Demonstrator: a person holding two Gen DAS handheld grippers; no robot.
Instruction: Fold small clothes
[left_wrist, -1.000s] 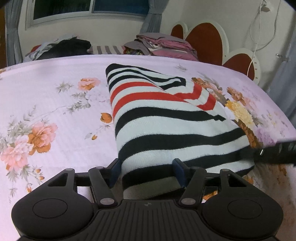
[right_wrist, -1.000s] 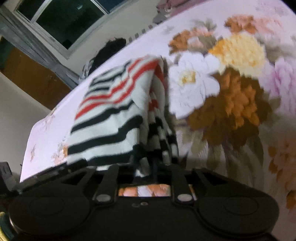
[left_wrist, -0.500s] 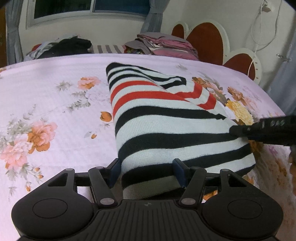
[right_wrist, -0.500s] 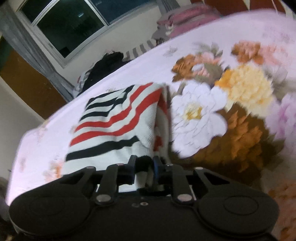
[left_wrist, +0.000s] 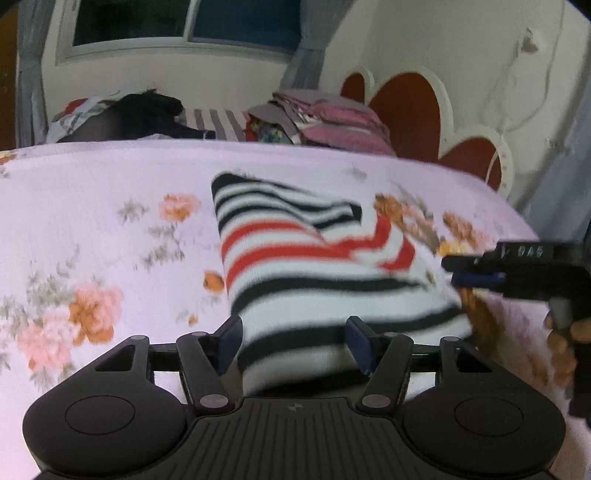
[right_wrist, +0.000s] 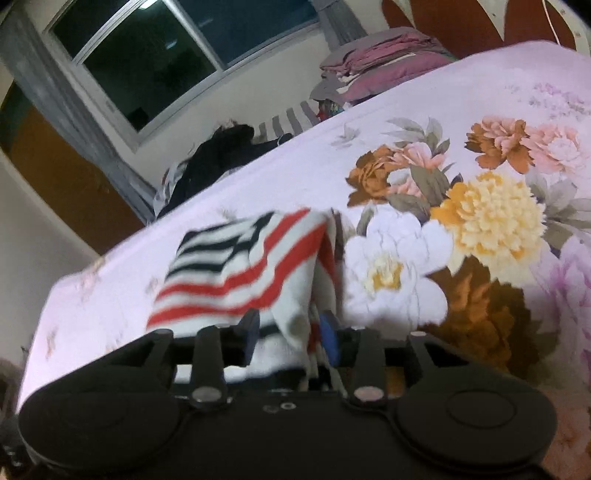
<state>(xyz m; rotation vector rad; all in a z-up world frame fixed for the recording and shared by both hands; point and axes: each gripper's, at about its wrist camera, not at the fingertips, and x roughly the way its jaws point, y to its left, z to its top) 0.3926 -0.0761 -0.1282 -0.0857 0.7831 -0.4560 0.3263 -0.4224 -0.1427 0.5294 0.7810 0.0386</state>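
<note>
Striped garment (left_wrist: 314, 280) — folded, lying on the floral bed (left_wrist: 92, 206). Left tongs (left_wrist: 293, 341) spread wide, straddling its near edge. Right tongs (right_wrist: 291, 334) parted around its side edge, grip uncertain. Step: finishing the fold — next calls for clean withdrawal

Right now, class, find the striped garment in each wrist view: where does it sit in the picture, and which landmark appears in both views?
Left wrist view: the striped garment fills the centre, its near edge between the left gripper fingers.
Right wrist view: it lies lower left of centre, its edge between the right gripper fingers.
Shared landmark: the folded pink pile at the far edge of the bed.
</note>
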